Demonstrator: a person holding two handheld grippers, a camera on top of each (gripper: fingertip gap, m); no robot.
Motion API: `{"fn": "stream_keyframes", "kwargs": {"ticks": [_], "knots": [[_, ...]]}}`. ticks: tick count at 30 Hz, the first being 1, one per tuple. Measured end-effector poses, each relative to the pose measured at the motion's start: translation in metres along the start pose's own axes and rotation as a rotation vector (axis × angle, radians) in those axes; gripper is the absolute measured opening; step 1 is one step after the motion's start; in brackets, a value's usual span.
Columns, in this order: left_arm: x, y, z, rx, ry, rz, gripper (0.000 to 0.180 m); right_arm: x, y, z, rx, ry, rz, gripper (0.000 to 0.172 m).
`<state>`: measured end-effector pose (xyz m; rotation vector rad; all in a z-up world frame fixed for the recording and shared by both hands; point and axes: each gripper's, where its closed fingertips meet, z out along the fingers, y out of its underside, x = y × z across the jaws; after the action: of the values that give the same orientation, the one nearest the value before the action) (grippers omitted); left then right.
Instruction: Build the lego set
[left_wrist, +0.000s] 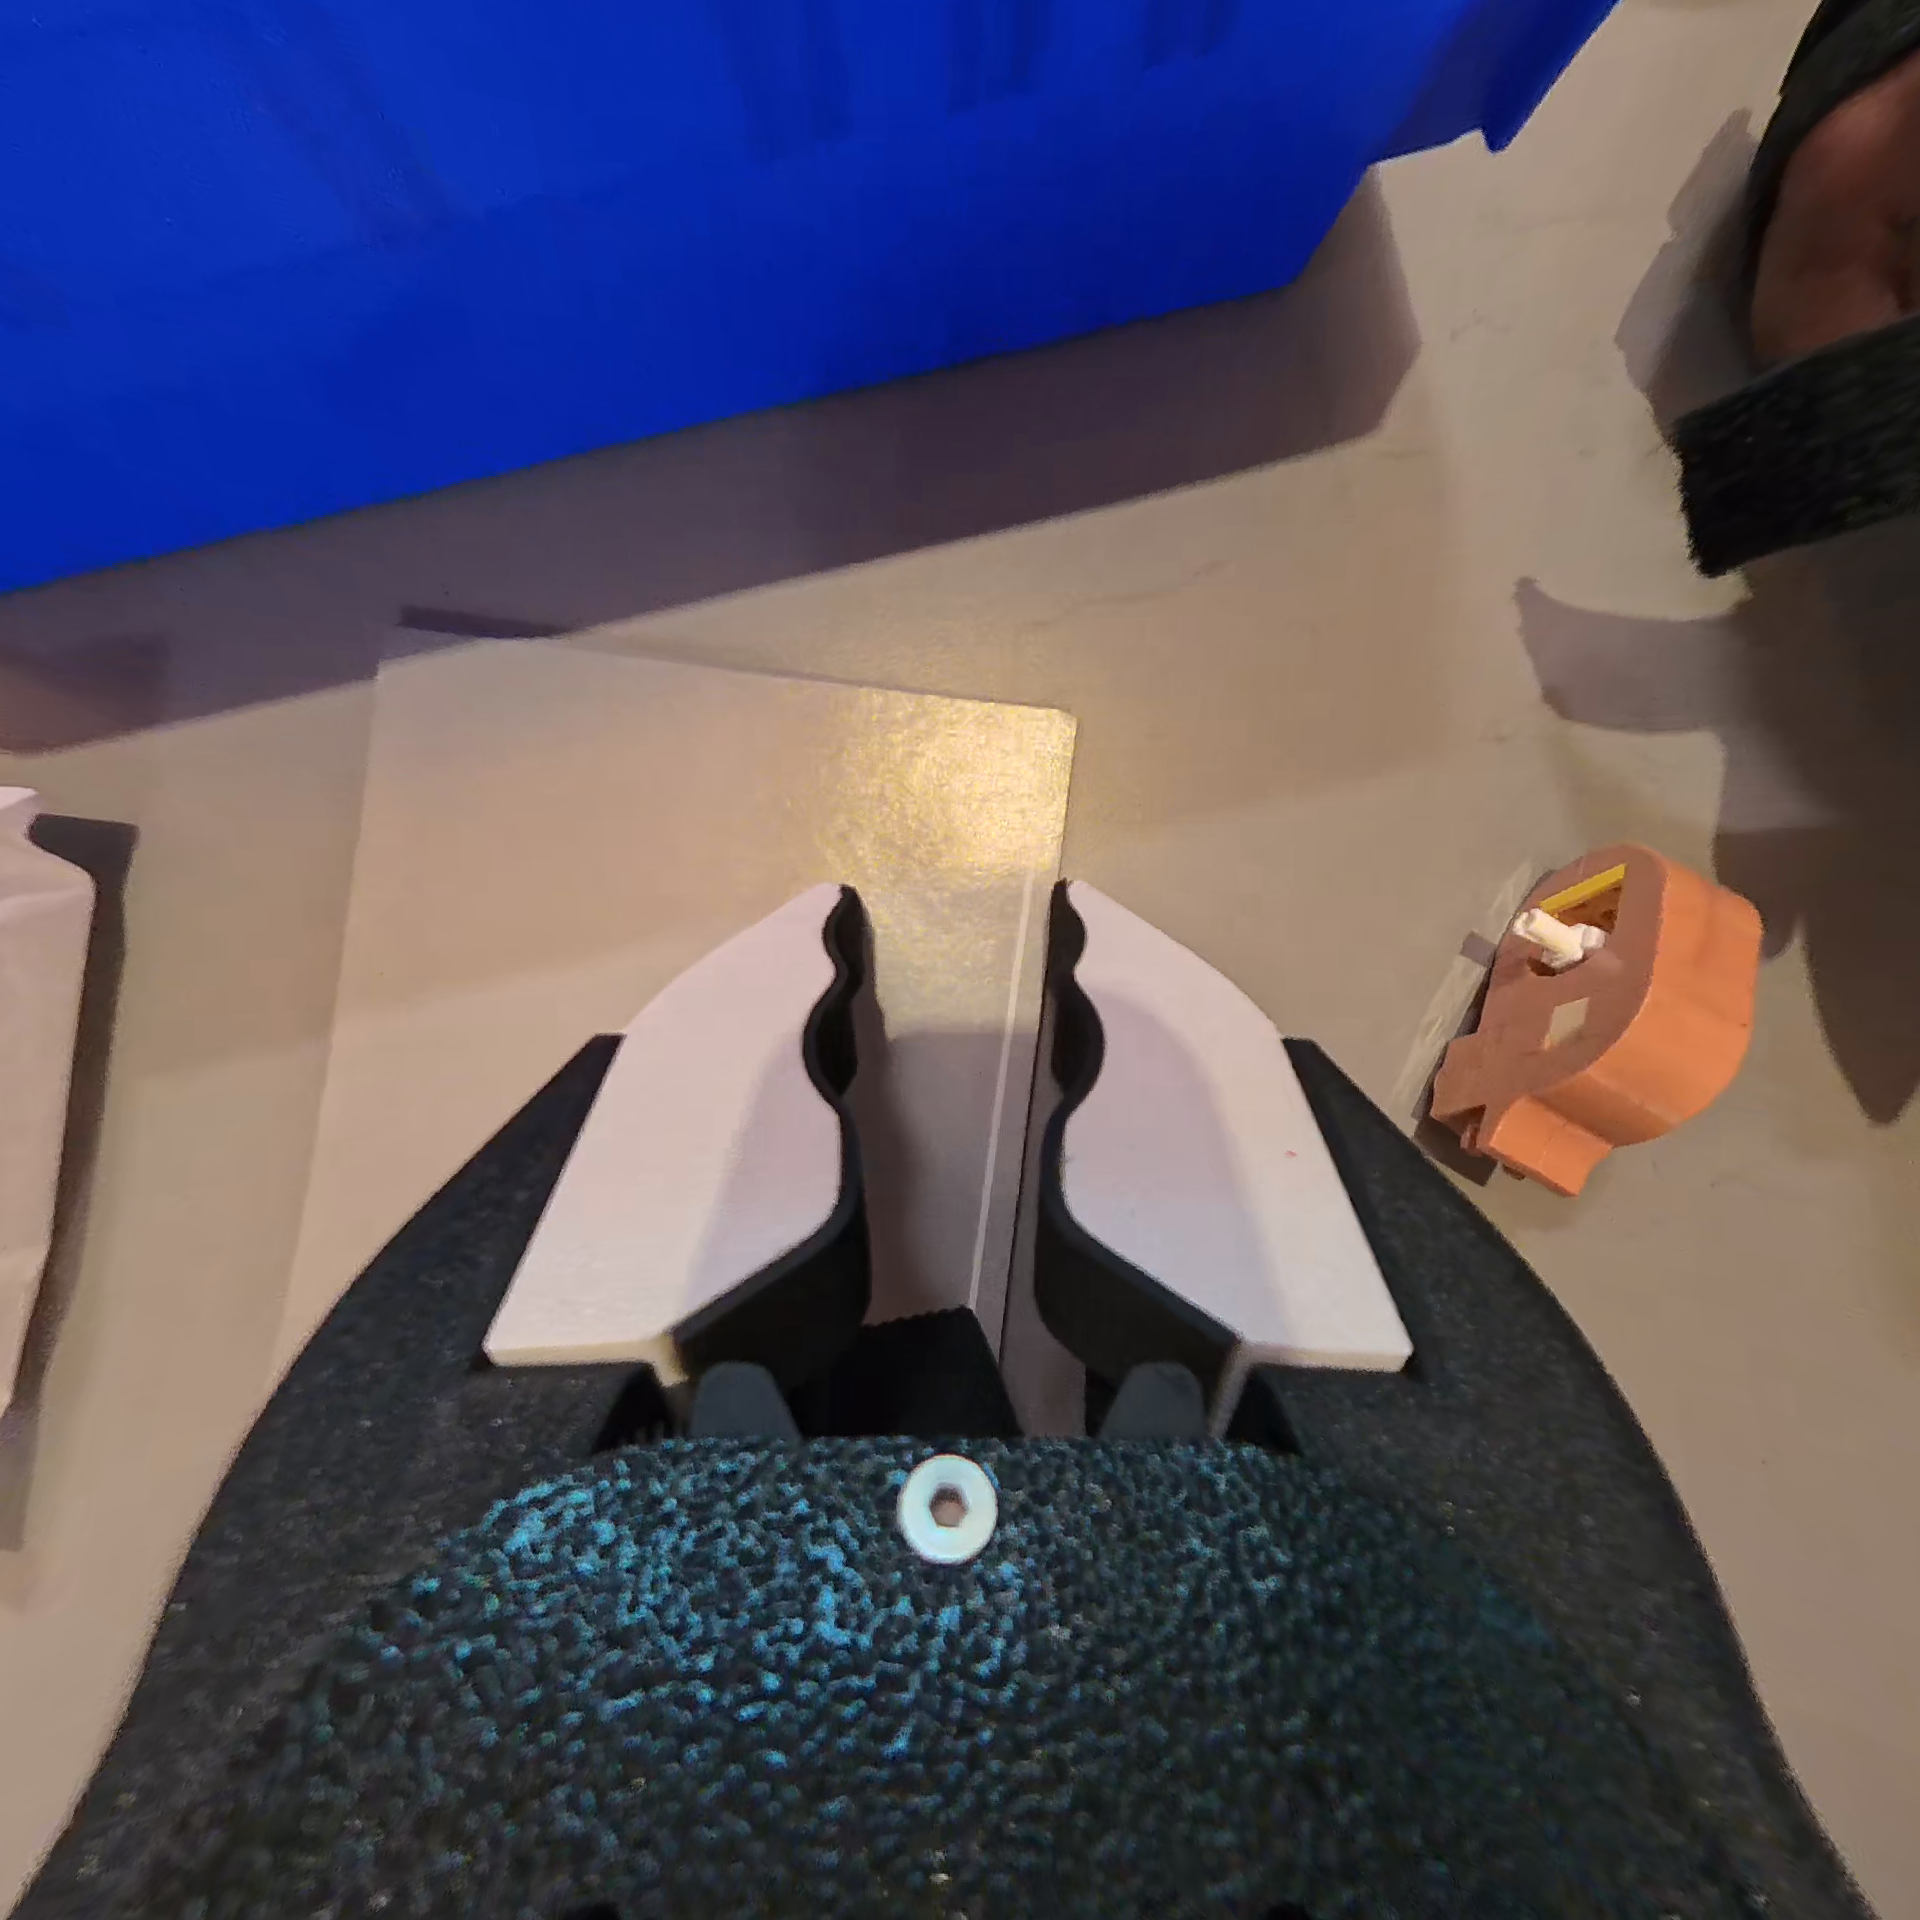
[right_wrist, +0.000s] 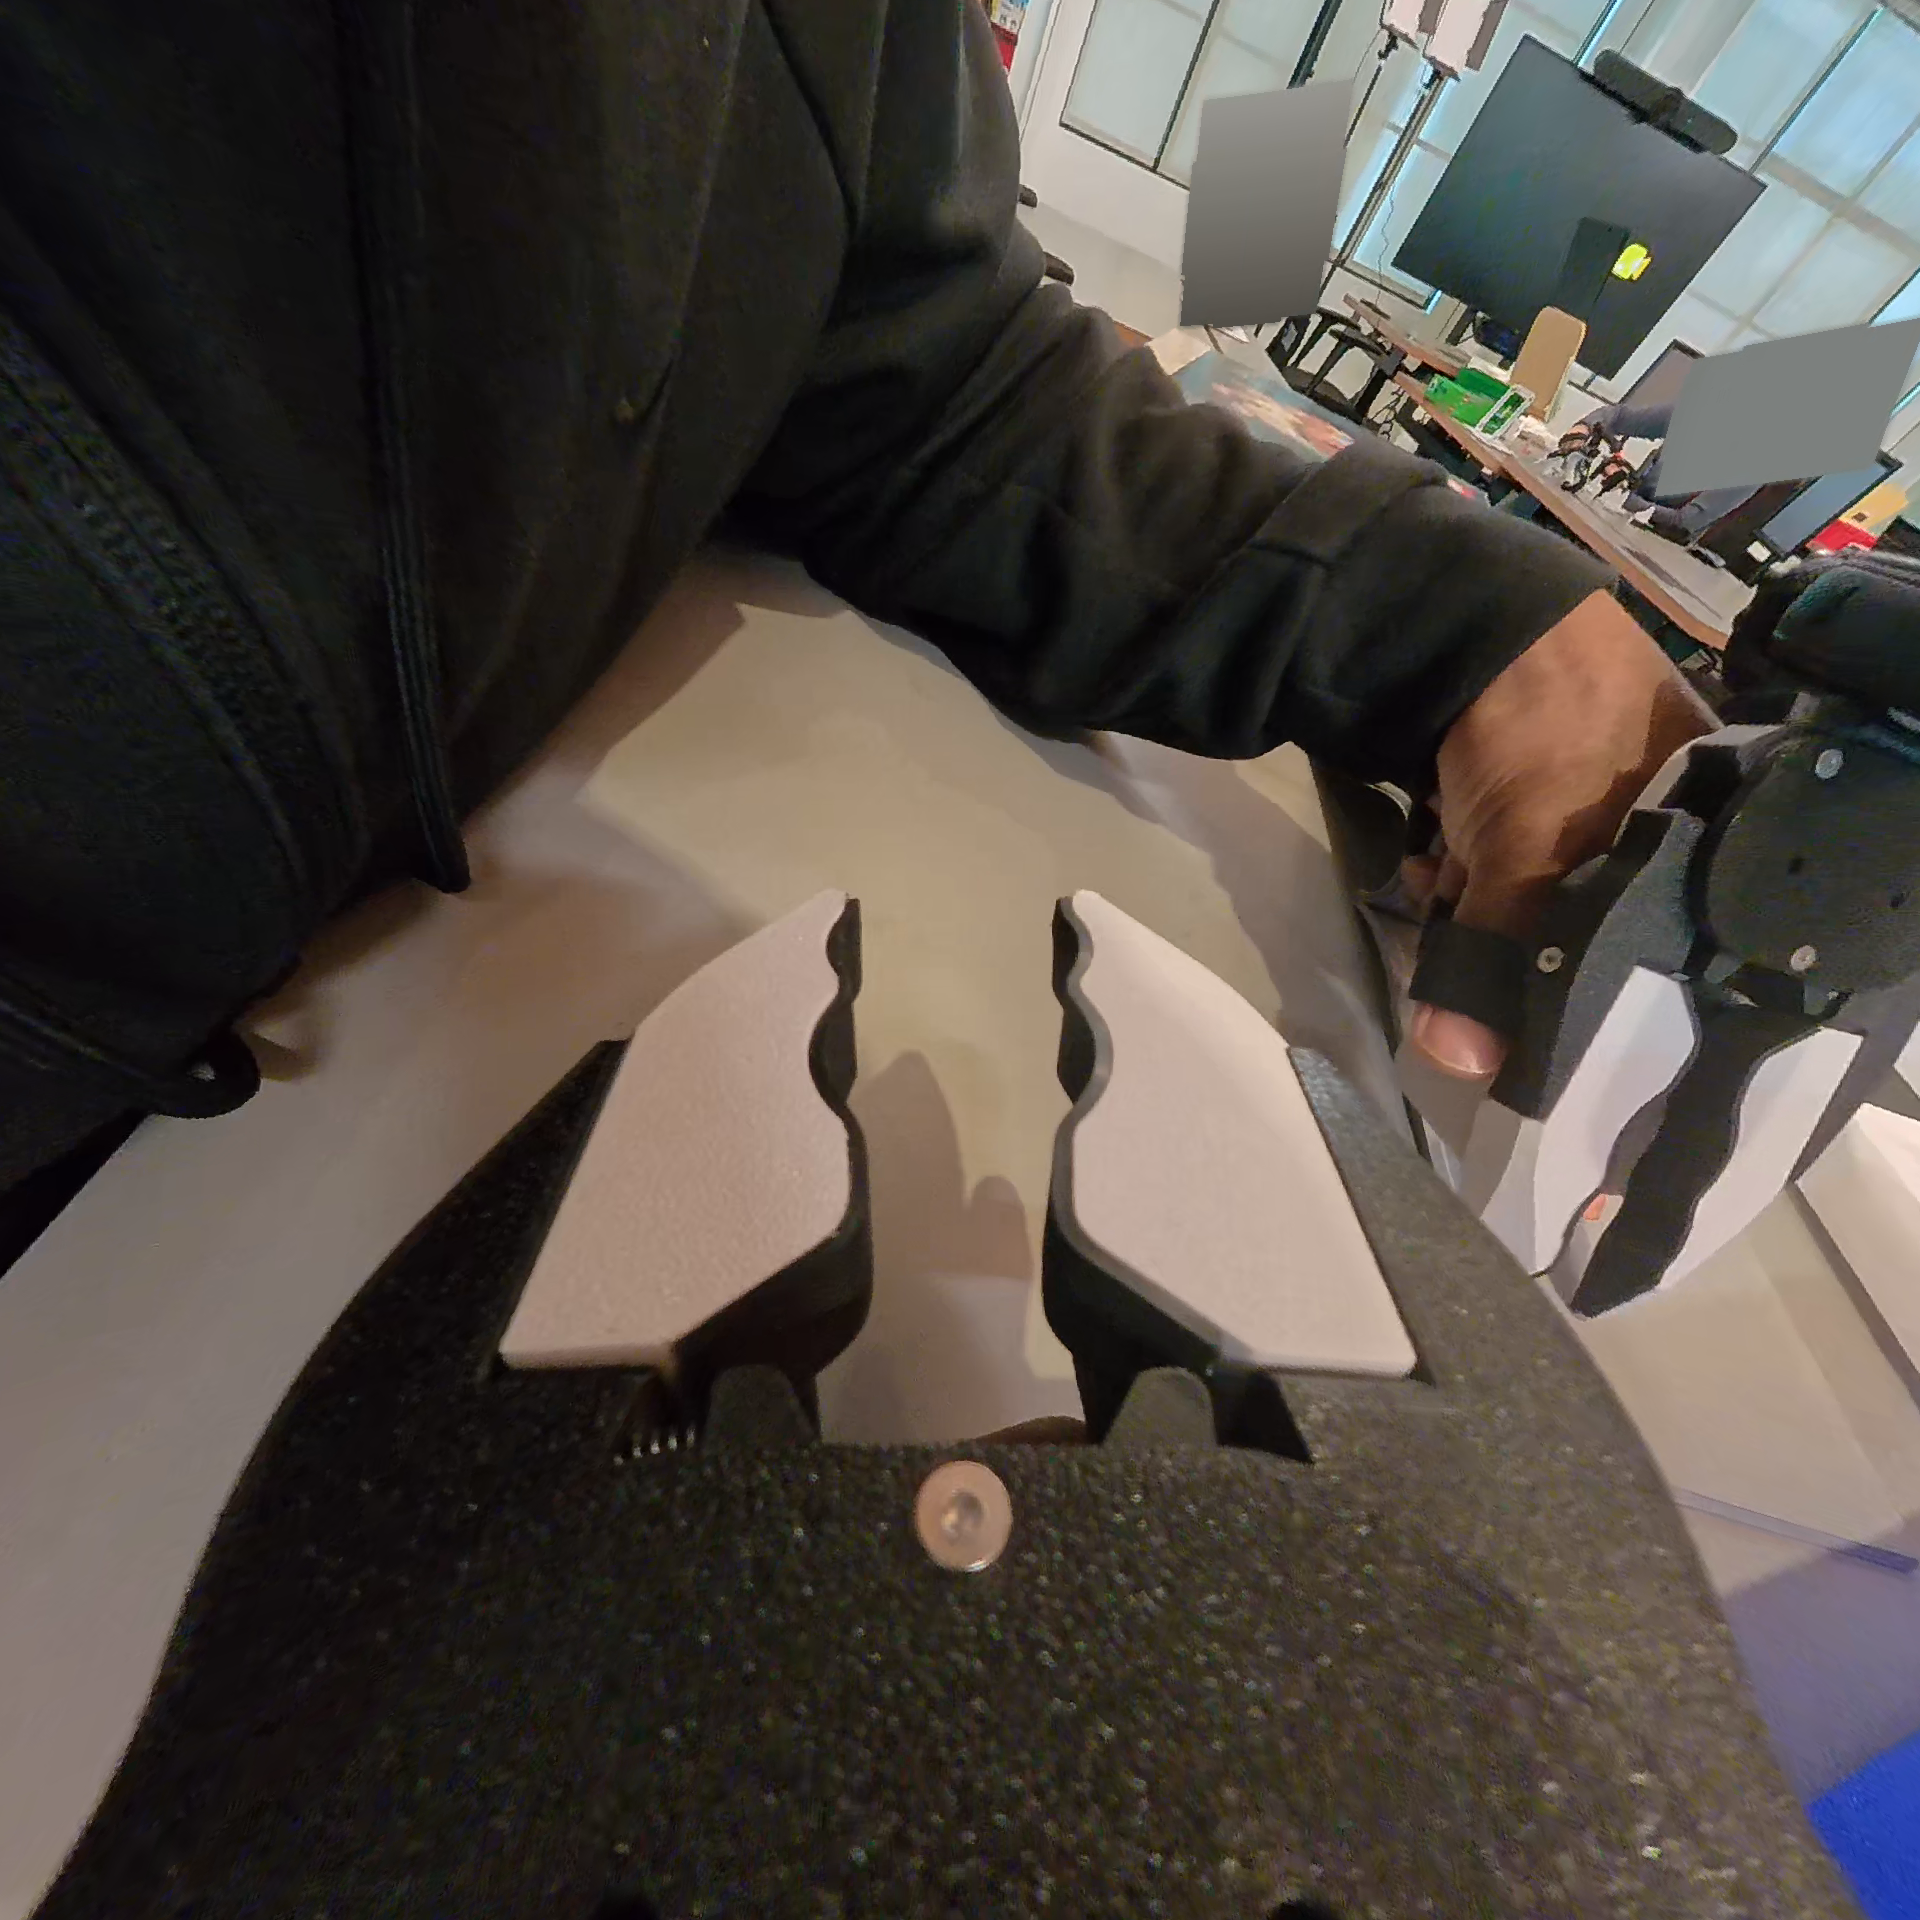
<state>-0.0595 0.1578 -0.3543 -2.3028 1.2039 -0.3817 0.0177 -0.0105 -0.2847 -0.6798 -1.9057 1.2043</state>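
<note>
Grey-beige counter (left_wrist: 1247, 582) carries everything in both views. Largest on it, a blue bin (left_wrist: 623, 260) fills the 10 to 1 o'clock region of the left wrist view, its wall casting a shadow toward the camera. A person's black sleeve (right_wrist: 1039, 468) crosses the right wrist view from 10 to 3 o'clock, ending at a hand (right_wrist: 1538, 790) that grips the other tool's handle at 3 o'clock.

Next in size, a flat pale card with a gold sheen (left_wrist: 727, 831) lies at the centre of the left wrist view. The left gripper (left_wrist: 956, 904) hovers over it with jaws apart; the card's right edge runs between the fingers, and neither pad presses on anything. The right gripper (right_wrist: 956, 914) points at bare counter, jaws likewise apart and holding nothing.

Smaller, an orange-brown plastic piece (left_wrist: 1590, 1018) with a white peg on top rests at 3 o'clock of the left gripper, near but apart from it. A white object on a dark mat (left_wrist: 42, 1039) sits at 9 o'clock, cut by the frame edge.
</note>
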Motion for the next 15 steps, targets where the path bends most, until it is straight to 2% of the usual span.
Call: {"fn": "stream_keyframes", "kwargs": {"ticks": [10,15], "knots": [[-0.0042,0.0009,-0.0050,0.028,0.025,-0.049,0.033,0.0030,0.0025,-0.0007,-0.016,0.021,-0.008,0.035],[0.0016,0.0020,-0.0017,0.007,0.032,-0.011,0.033,0.0079,0.0073,-0.0006,-0.046,0.053,-0.020,0.035]]}}
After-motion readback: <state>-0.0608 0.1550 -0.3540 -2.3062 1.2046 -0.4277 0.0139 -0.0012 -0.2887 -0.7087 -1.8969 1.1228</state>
